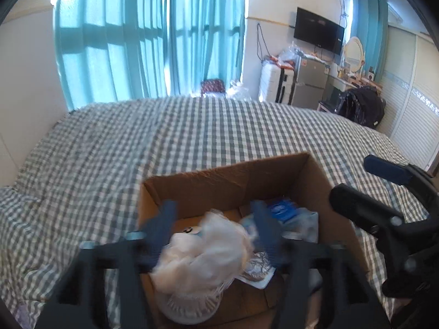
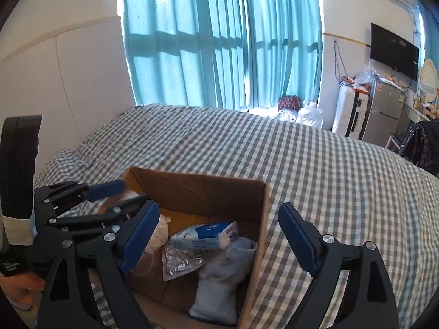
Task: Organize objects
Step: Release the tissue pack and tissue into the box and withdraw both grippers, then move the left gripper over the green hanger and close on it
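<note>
Blue-padded and spread wide, the fingers of my left gripper (image 1: 214,235) hang over the near left part of the cardboard box (image 1: 227,175). A crumpled white plastic bag (image 1: 203,255) sits between them, lying on a white ribbed fan-like thing (image 1: 192,307) in the box; the frame is blurred there, so I cannot tell whether either pad touches the bag, and I see no squeeze on it.

My right gripper (image 2: 219,241) also stands wide open and holds nothing. Its left finger (image 2: 140,235) is over the middle of the box, its right finger (image 2: 299,241) outside the right wall, above the bedcover. Below the gap lie a grey folded cloth (image 2: 219,282), a crinkled foil packet (image 2: 181,260) to its left, and a blue-and-white tissue pack (image 2: 205,233) just beyond, resting on both. All of these are inside the box, toward its right side.

From the right wrist view my left gripper (image 2: 115,194) crosses the box's near left corner, hiding what lies under it.

The box rests on a bed with a grey-and-white checked cover (image 1: 192,131). Far beyond hang teal curtains (image 1: 153,33); at far right stand a small fridge (image 1: 310,82) and a wall-mounted dark screen (image 1: 318,30).
</note>
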Available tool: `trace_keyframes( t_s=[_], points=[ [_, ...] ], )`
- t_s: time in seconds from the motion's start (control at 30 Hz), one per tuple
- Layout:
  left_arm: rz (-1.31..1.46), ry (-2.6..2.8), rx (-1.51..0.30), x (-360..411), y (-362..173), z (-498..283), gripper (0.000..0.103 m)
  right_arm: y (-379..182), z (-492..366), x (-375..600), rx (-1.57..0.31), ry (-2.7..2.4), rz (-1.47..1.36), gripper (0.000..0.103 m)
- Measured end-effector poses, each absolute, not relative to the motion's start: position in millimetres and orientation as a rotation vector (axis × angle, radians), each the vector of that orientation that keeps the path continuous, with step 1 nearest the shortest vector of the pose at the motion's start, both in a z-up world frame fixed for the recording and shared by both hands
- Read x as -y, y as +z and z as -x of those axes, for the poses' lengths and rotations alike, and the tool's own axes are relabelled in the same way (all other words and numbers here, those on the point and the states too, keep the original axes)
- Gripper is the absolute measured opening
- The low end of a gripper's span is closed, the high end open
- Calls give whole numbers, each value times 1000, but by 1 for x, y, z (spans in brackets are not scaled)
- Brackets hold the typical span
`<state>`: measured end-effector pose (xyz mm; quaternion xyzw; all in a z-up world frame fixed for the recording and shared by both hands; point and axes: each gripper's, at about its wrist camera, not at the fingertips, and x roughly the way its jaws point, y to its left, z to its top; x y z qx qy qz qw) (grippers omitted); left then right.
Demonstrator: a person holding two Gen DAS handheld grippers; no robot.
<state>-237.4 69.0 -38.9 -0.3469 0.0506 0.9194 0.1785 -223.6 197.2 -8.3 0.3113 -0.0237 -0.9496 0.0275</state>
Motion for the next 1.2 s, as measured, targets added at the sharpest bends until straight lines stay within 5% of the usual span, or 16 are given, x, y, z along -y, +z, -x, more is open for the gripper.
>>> trace_keyframes(
  t_s=[0.33, 0.6, 1.2],
  points=[
    [890, 2706, -114, -40, 20, 176, 92, 60, 144, -181, -28, -2998, -854, 89],
    [900, 2792, -113, -4, 30, 127, 95, 84, 82, -168, -76, -3025, -811, 89],
    [1221, 2851, -119, 43, -77, 55, 95, 1, 30, -145, -37, -2972, -987, 89]
  ],
)
